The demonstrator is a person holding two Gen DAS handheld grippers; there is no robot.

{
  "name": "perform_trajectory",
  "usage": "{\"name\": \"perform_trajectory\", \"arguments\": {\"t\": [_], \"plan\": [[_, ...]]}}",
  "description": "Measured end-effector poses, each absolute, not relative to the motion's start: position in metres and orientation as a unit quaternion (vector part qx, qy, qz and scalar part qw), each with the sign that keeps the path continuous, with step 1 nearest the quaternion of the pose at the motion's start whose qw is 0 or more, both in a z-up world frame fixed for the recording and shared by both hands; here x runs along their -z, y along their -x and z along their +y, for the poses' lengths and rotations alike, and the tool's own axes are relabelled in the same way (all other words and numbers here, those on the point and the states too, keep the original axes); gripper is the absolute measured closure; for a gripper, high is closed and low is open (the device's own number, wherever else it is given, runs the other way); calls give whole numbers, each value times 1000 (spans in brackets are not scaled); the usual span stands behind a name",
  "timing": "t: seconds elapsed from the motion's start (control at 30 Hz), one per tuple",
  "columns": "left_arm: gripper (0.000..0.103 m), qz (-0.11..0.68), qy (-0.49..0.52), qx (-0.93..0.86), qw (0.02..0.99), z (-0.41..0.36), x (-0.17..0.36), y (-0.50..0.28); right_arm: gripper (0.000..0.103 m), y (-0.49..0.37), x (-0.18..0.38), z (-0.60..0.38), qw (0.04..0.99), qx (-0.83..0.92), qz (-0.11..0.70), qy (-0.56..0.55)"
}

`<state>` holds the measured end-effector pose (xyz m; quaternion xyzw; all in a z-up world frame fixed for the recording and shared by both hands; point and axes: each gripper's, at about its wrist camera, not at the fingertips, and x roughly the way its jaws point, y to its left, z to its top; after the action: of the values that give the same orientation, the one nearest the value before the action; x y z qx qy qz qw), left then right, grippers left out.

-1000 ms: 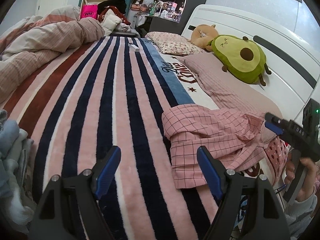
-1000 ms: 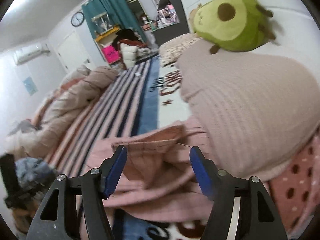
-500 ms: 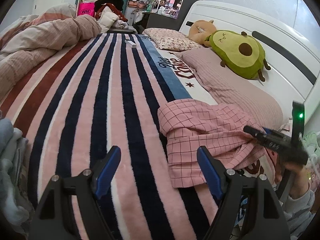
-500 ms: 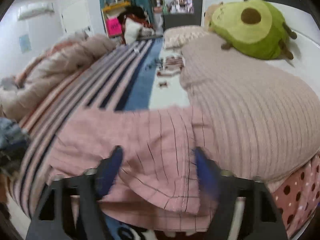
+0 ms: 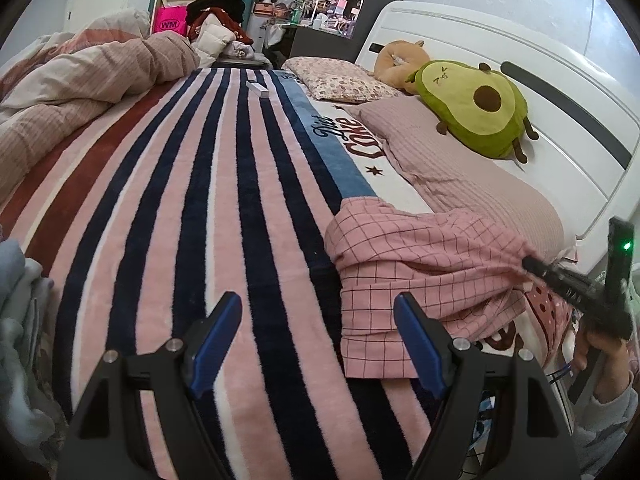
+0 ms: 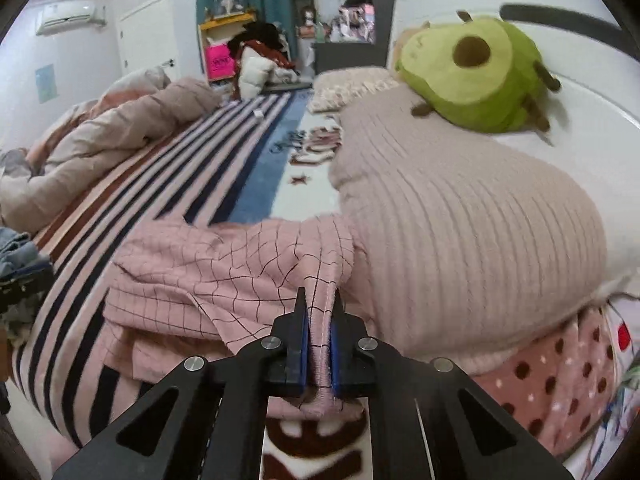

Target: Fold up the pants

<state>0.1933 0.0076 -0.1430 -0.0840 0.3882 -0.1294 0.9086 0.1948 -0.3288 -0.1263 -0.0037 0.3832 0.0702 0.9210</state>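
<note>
The pink checked pants (image 5: pixel 420 264) lie crumpled on the striped blanket (image 5: pixel 192 208) of the bed, at about 3 o'clock from the left tongs (image 5: pixel 316 336), against the ribbed pillow (image 6: pixel 460 232). The left tongs are spread wide and hold nothing. The right tongs (image 6: pixel 318 344) are clamped on a bunched edge of the pants. An avocado plush (image 5: pixel 472 108) rests by the headboard at 1 o'clock.

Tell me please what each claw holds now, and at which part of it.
The right claw is shut on the pink checked pants, pinching a bunched edge beside the ribbed pillow. The left claw is open and holds nothing.
</note>
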Motion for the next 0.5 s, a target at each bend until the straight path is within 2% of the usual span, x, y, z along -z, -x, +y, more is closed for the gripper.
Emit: {"name": "perform_trajectory", "arguments": {"t": [0.07,0.17,0.23,0.27,0.3,0.5], "plan": [[28,394,84,132,906,5,147,-197,97,-199,145,-328,907,-73,416,2],[28,407,85,136,899,0,155,-205,88,-200,149,-329,906,-80,415,-3],[28,409,94,145,896,-2,158,-211,68,-198,139,-336,916,-71,395,-14],[28,410,98,148,895,-3,160,-214,45,-198,134,-339,921,-63,384,-15],[28,412,104,153,892,-5,162,-219,38,-200,131,-341,924,-60,378,-13],[28,443,130,188,867,-25,191,-247,38,-225,151,-348,897,-107,427,-50]]}}
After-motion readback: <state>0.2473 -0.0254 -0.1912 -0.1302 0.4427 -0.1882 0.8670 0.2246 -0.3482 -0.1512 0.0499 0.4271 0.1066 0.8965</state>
